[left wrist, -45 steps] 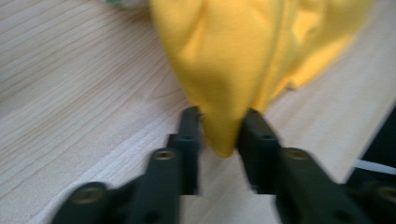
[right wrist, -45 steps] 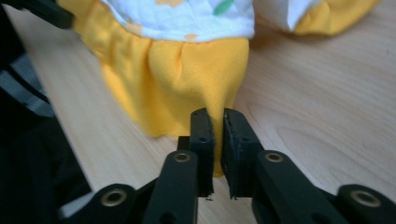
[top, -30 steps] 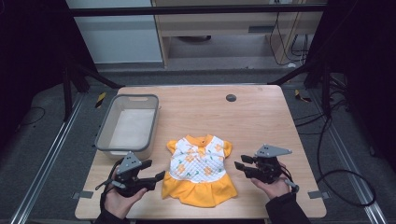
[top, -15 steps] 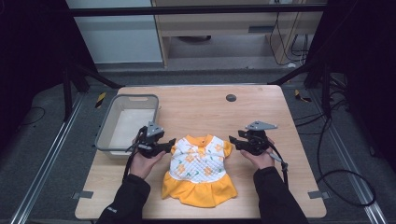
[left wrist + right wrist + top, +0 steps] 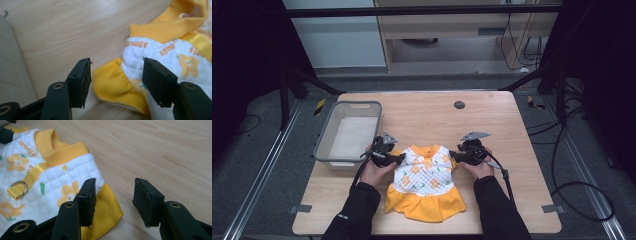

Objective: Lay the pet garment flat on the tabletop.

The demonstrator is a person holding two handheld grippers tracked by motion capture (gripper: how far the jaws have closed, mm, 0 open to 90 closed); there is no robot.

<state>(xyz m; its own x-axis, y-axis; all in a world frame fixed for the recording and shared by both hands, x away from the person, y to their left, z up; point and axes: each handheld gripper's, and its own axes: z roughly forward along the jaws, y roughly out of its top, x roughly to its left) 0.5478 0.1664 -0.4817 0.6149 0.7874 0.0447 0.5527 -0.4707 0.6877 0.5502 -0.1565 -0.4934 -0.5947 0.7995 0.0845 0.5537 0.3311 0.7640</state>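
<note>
A small dress (image 5: 426, 182), white quilted bodice with orange flowers and a yellow skirt, lies flat on the wooden table (image 5: 512, 125), collar away from the person and hem toward the near edge, just beside a grey bin (image 5: 324, 140) standing at its left. The left gripper (image 5: 398, 159) rests at the dress's left shoulder; in the left gripper view its jaws stand well apart, having just been closing, and straddle the yellow sleeve (image 5: 113, 82) without pressing on it. The right gripper (image 5: 455, 155) rests at the opposite shoulder; in the right gripper view its jaws are likewise apart, having just been closing, with one jaw over the edge of the other yellow sleeve (image 5: 108, 207) and the other over bare wood. Neither pair clamps the fabric. A metal D-ring (image 5: 18, 188) on a yellow ribbon lies on the bodice.
</note>
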